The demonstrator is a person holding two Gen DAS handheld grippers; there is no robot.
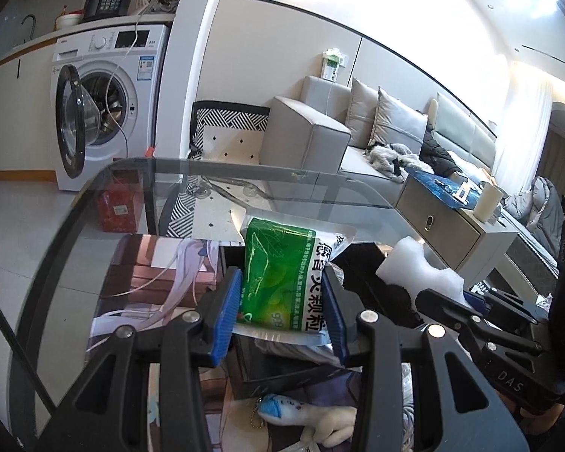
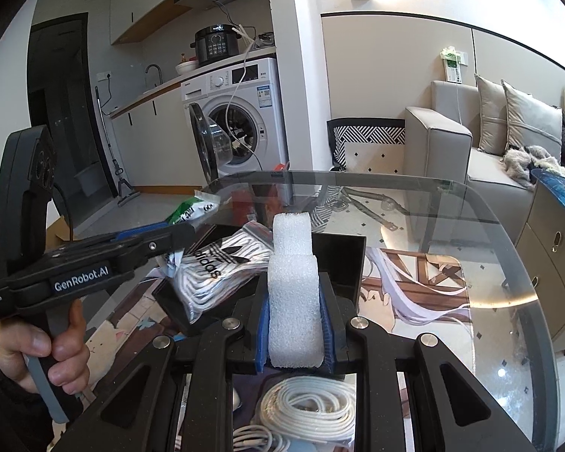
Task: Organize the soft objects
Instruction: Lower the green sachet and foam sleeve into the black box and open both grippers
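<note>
Left fingers [image 1: 284,303] pinch the green packet [image 1: 282,275], right fingers [image 2: 295,324] pinch the foam [image 2: 293,293]; lower each squarely into the black box [image 2: 339,260] before letting go.

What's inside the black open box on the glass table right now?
The black open box holds a clear bag of black-and-white striped Adidas fabric, spilling over its near wall. The box floor beneath it is covered.

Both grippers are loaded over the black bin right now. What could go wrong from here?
1. The left gripper pinches only the lower part of the glossy green packet; it could slip.
2. The right gripper holds the white foam block close alongside; they may collide over the black bin.
3. The socks bag already overhangs the bin.
</note>
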